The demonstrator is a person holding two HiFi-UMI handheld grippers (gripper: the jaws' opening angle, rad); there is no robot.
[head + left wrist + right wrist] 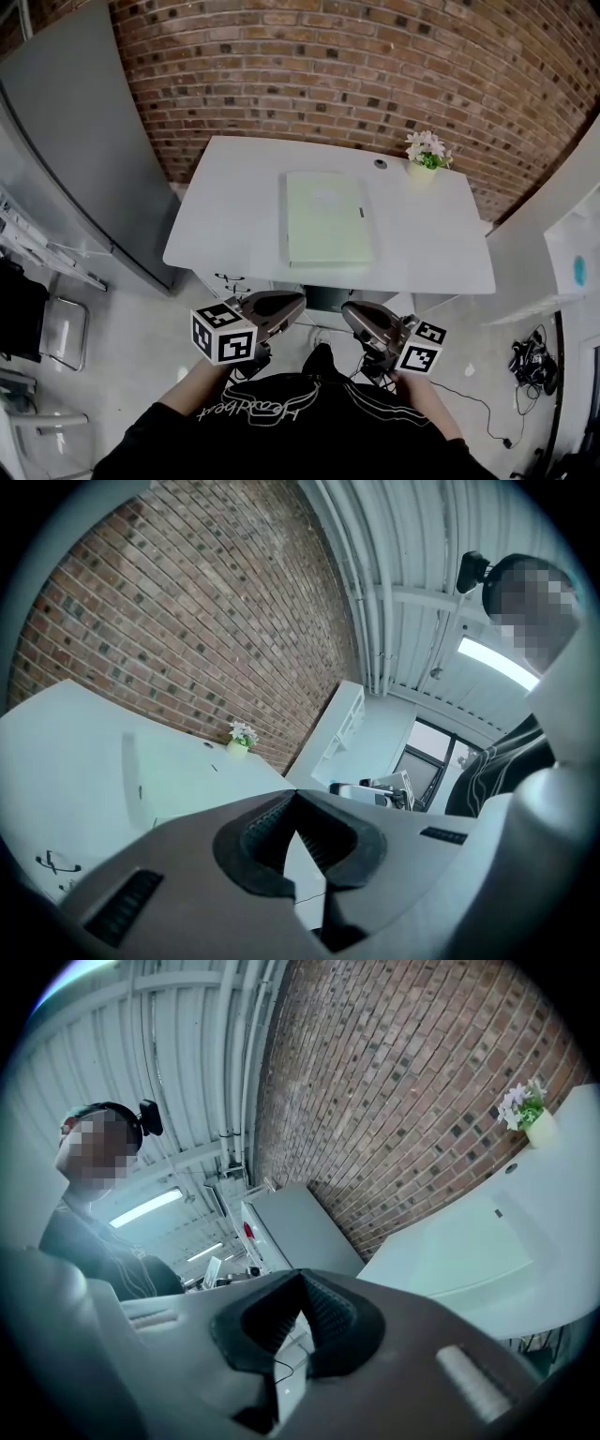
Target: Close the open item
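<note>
Jaws of left gripper (pixel 296 303) and right gripper (pixel 348 313) were both pressed together, empty, off the white surface (pixel 234 220) at its 6 o'clock. Pale green flat rectangular case (pixel 328 217) lay flat mid-surface, small white flower pot (pixel 421 174) at its 1 o'clock.

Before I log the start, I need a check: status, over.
Left tool and right tool shut, empty, held short of the table. Green folder flat mid-table, untouched. Path clear; flower pot at far corner.
</note>
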